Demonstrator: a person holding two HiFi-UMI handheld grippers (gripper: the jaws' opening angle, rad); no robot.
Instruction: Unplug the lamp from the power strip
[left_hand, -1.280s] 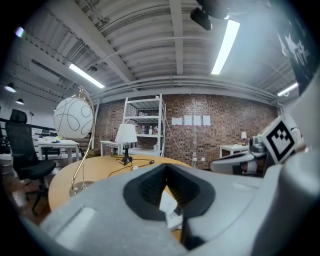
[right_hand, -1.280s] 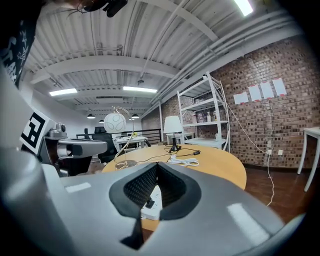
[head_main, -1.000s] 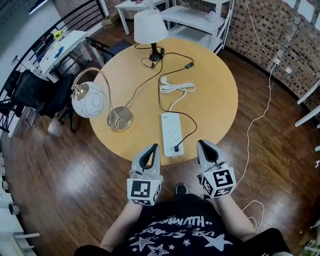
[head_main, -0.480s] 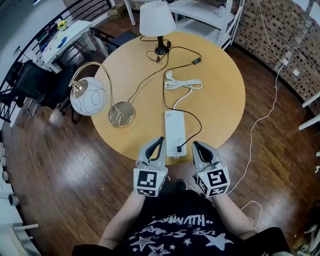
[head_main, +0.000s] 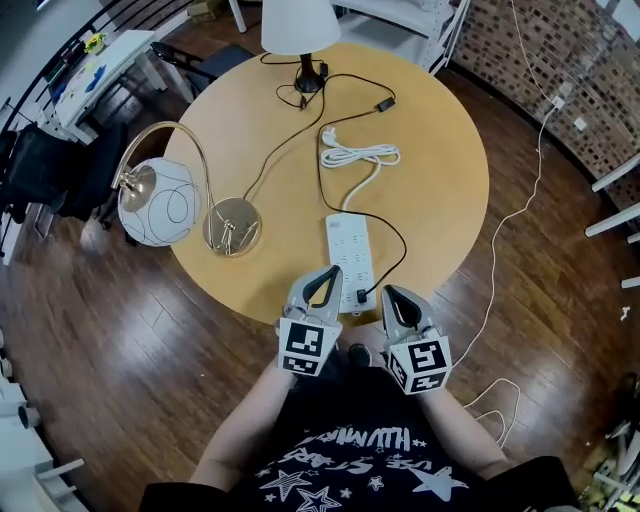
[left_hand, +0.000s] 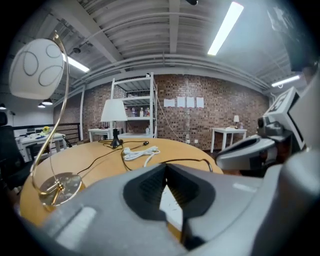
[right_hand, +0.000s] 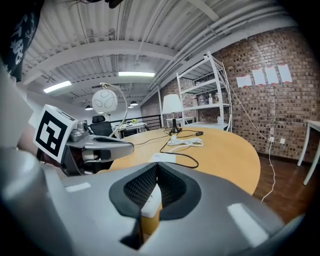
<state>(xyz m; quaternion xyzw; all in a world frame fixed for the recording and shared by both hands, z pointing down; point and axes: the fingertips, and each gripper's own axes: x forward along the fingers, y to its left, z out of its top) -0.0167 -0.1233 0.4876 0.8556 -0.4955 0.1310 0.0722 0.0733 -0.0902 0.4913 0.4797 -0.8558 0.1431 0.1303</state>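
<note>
Hovering clenched and empty, left gripper (head_main: 331, 274) and right gripper (head_main: 389, 292) flank the plug (head_main: 358, 296); right should open, pinch it squarely, left pinning the power strip (head_main: 346, 240) ahead.

Mid-frame, the tabletop (head_main: 440, 170) is showing smooth, matt pale wood; the floor (head_main: 120, 330) around it is gleaming as dark glossy planks. Left of centre, the arc lamp's base (head_main: 232, 226) is shining like polished brass; the power strip (head_main: 348, 255) is looking like smooth white plastic.
</note>
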